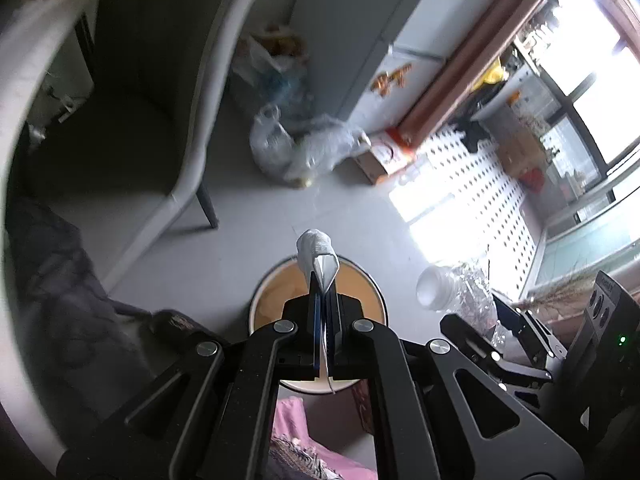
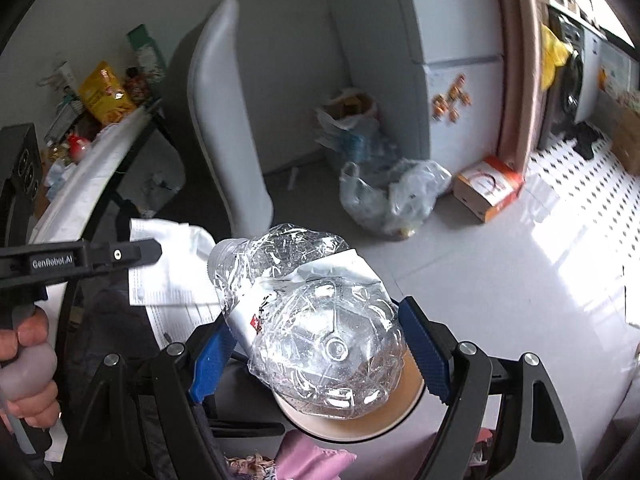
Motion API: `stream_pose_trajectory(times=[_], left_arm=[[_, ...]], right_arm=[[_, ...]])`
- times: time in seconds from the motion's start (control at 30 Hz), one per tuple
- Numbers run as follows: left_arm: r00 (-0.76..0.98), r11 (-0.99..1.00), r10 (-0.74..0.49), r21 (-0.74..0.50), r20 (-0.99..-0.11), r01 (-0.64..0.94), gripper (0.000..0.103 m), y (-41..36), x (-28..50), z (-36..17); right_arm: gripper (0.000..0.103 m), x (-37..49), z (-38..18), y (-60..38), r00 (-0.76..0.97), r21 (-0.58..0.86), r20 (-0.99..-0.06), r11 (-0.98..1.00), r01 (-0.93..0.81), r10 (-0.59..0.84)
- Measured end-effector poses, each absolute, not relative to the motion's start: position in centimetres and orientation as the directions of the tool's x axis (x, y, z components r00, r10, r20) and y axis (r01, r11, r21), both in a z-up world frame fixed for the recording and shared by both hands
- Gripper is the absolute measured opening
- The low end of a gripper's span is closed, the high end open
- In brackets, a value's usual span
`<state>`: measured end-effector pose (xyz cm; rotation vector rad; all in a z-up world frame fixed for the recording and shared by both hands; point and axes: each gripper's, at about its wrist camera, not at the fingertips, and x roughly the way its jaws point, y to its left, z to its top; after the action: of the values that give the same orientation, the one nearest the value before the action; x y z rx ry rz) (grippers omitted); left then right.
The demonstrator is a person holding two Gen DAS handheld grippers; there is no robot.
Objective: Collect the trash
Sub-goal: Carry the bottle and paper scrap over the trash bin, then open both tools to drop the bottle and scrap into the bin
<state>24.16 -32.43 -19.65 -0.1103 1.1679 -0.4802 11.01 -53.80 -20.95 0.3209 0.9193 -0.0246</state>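
My left gripper (image 1: 325, 300) is shut on a white sheet of paper (image 1: 318, 254), held above a round bin with a tan liner (image 1: 276, 296). In the right wrist view the same paper (image 2: 168, 268) hangs from the left gripper (image 2: 154, 250). My right gripper (image 2: 316, 340) is shut on a crushed clear plastic bottle (image 2: 320, 320) with a white label, its base facing the camera, directly above the bin (image 2: 404, 396). The bottle (image 1: 452, 292) also shows at the right of the left wrist view.
A grey chair (image 2: 224, 120) stands left of the bin. Filled plastic bags (image 2: 388, 192) and a cardboard box (image 2: 488, 190) lie on the floor by a white fridge (image 2: 460, 80). A cluttered table (image 2: 92, 152) is at the left. Pink cloth (image 2: 308, 456) lies below the bin.
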Motion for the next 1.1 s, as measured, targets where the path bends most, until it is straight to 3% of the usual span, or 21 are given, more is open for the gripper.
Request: stream_pose_trajectory(times=[0.37, 0.43, 0.5, 0.53, 0.8, 0.97, 1.1], left_arm=[[0.11, 0.875, -0.39, -0.331, -0.914, 0.353, 0.004, -38.3, 24.0, -26.0], [0.066, 0.874, -0.375, -0.328, -0.925, 0.357, 0.016, -38.9, 24.1, -27.1], [0.044, 0.87, -0.396, -0.36, -0.917, 0.338, 0.063, -38.8, 24.4, -27.6], [0.057, 0.87, -0.404, -0.365, -0.913, 0.331, 0.069, -38.7, 24.5, -27.5], [0.193, 0.909, -0.344, -0.274, -0.919, 0.315, 0.084, -35.7, 24.5, -23.4], [0.277, 0.924, -0.331, -0.25, -0.902, 0.29, 0.086, -32.9, 24.2, -19.8], [0.344, 0.929, -0.342, -0.259, -0.875, 0.264, 0.087, -30.4, 23.8, -16.8]], right_arm=[[0.078, 8.7, -24.7, -57.9, 0.583, 0.276, -0.809, 0.924, 0.264, 0.075], [0.078, 8.6, -25.2, -58.1, 0.578, 0.277, -0.813, 0.921, 0.274, 0.072], [0.078, 8.5, -25.5, -58.3, 0.574, 0.28, -0.815, 0.919, 0.277, 0.075], [0.078, 8.4, -25.7, -58.2, 0.573, 0.281, -0.816, 0.919, 0.278, 0.077], [0.078, 9.4, -26.5, -56.2, 0.551, 0.282, -0.828, 0.928, 0.243, 0.107], [0.079, 10.8, -27.3, -54.6, 0.526, 0.267, -0.843, 0.938, 0.222, 0.116], [0.09, 11.3, -27.1, -53.9, 0.509, 0.263, -0.853, 0.937, 0.232, 0.113]])
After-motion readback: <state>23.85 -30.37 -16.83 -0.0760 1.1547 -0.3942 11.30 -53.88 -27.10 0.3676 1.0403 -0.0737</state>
